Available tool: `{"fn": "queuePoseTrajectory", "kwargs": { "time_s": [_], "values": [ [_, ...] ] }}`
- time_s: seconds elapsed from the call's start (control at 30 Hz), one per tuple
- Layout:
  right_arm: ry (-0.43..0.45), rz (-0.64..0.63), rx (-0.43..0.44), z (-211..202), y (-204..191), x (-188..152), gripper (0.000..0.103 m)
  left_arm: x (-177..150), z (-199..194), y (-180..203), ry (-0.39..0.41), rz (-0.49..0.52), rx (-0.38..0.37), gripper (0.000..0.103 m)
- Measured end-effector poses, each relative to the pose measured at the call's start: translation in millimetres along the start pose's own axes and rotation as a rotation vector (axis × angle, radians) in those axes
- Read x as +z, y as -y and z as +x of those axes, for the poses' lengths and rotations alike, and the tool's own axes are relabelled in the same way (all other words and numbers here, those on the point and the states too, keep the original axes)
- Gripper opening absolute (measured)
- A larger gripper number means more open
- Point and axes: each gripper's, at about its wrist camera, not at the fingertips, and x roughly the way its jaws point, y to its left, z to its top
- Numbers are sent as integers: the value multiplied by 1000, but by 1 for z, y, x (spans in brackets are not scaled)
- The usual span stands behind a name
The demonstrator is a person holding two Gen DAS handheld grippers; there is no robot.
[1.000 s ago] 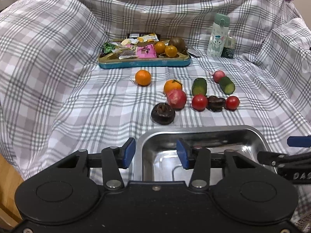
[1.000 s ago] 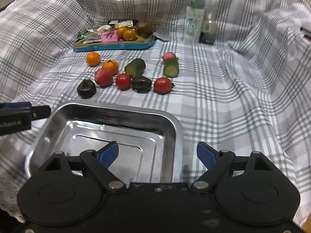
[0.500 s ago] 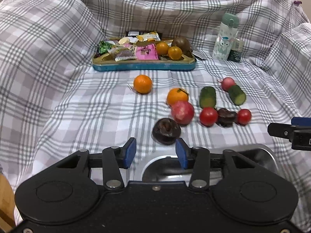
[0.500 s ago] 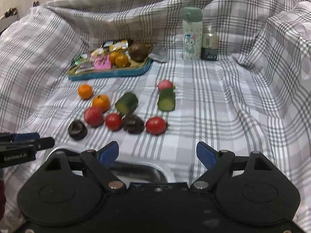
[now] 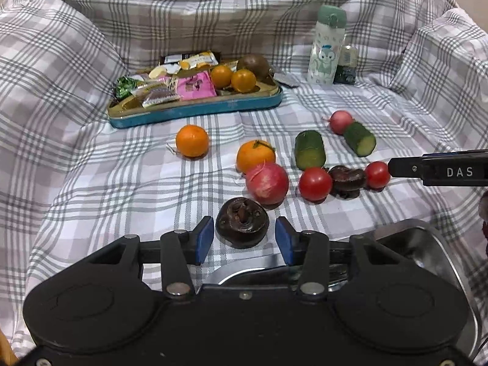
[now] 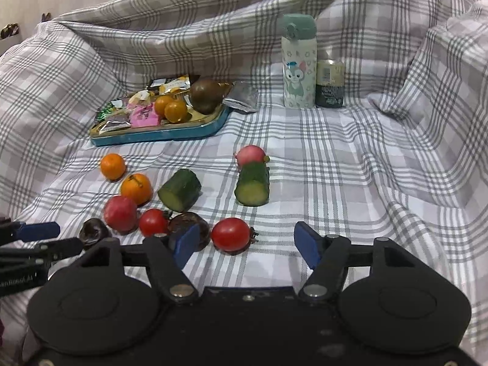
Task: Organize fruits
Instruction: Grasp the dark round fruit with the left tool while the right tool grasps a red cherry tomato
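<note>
Between the blue pads of your left claw (image 5: 244, 239) sits the dark brown wrinkled round fruit (image 5: 242, 226), pads clear of it, unclenched. Your right claw (image 6: 247, 244) has just been narrowing, yet grips nothing; the small red oval tomato (image 6: 231, 233) lies just ahead, left of centre.

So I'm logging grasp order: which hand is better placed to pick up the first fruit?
Left, probably: the left gripper stands open with the dark fruit between its pads. The right gripper has been closing, with its tomato off-centre.
</note>
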Motion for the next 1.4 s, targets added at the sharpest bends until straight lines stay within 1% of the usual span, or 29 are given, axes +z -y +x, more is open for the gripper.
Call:
{"fn": "queuePoseTrajectory", "kwargs": {
  "time_s": [0.2, 0.37, 0.63, 0.87, 0.97, 1.13, 1.3, 1.4],
  "values": [
    [-34, 38, 7, 18, 5, -6, 68, 1, 10, 2, -21, 6, 2, 52],
    [-22, 21, 13, 18, 2, -8, 68, 6, 16, 4, -55, 9, 32, 52],
    [-34, 31, 25, 21, 5, -8, 68, 17, 27, 4, -77, -4, 34, 53],
    [-30, 30, 30, 21, 4, -8, 68, 7, 30, 8, -23, 19, 56, 54],
    [-26, 26, 28, 21, 3, -9, 68, 4, 33, 7, -31, 13, 52, 54],
    [-24, 6, 26, 22, -1, -10, 68, 1, 32, 8, -12, 28, 48, 54],
    [-32, 3, 28, 25, -4, -11, 68, 1, 36, 1, -25, -18, 17, 54],
    [-34, 11, 36, 26, -4, -11, 64, 1, 37, -2, -26, -32, 5, 54]
  ]
}}
